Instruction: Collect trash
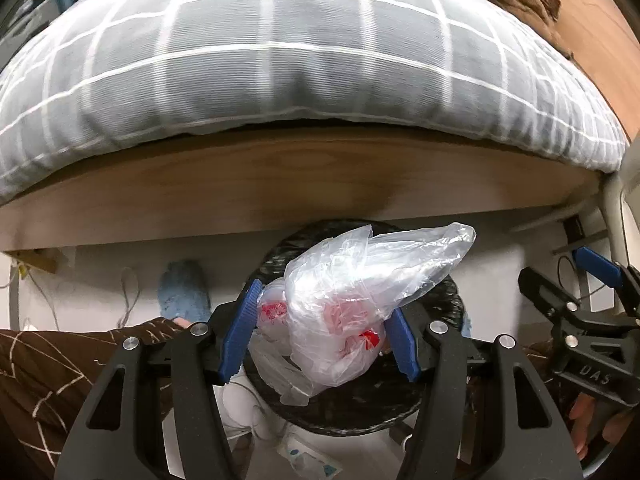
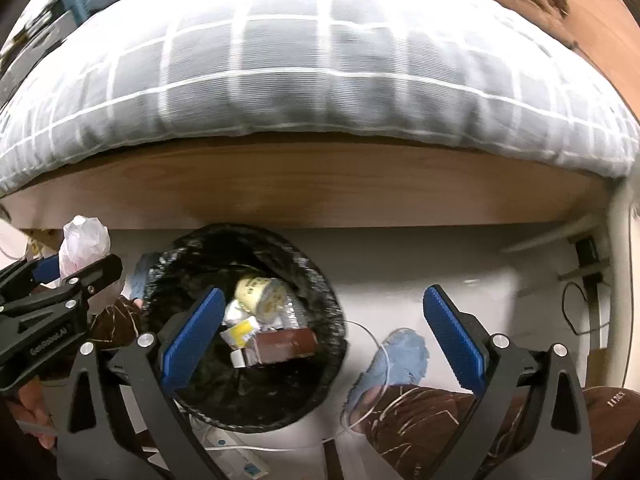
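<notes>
The left gripper [image 1: 322, 330] pinches a crumpled clear plastic bag [image 1: 360, 292] with red print between its 2 blue pads, directly above the black-lined trash bin [image 1: 432, 396] on the white floor. The right gripper [image 2: 324, 340] is spread wide — nothing between its pads — near the bin's right rim, below the wooden bed frame [image 2: 320, 192].

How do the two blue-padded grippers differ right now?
The left gripper is closed on a crumpled clear plastic bag with red print; the right gripper is open and holds nothing. The left gripper's bag hangs over the black-lined round trash bin; the right gripper straddles the bin's edge and the white floor. Both point steeply downward and have blue ribbed pads.
</notes>
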A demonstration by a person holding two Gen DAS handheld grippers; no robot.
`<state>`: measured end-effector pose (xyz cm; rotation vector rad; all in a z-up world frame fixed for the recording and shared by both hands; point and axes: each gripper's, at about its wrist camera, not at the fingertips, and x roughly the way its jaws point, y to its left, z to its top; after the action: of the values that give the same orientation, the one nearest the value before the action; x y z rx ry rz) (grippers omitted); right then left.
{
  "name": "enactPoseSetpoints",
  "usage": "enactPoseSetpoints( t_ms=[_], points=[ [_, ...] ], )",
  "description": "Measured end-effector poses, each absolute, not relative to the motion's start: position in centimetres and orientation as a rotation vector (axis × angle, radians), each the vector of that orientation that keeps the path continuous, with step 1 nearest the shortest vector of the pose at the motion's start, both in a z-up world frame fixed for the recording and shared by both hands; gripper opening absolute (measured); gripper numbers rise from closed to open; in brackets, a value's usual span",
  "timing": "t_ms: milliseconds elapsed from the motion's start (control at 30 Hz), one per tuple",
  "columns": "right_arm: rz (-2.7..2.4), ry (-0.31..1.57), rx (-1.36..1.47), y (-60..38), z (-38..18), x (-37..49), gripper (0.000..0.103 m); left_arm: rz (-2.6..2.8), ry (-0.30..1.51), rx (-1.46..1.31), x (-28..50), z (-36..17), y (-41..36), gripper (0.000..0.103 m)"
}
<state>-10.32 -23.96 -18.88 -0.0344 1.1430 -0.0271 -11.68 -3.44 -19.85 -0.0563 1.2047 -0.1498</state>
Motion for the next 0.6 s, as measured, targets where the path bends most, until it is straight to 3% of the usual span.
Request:
enactPoseSetpoints(
  t_ms=[467,567,600],
  points=[
    [-0.082,1.143,0.018,-27.9,-19.6,-11.0,0.095,-0.208,1.233,-0.014,-11.3,-21.1,-8.9,0.06],
    [-0.078,1.14,0.017,-27.6,-19.6,-11.0,0.095,-0.203,1.228,0.002,-11.4,-21.1,-9.4,0.071],
    [-0.077,1.139,0.016,-27.6,-19.6,-11.0,0.095,-0.199,1.222,0.004,-11.3,-21.2,-9.3,0.08]
  ],
)
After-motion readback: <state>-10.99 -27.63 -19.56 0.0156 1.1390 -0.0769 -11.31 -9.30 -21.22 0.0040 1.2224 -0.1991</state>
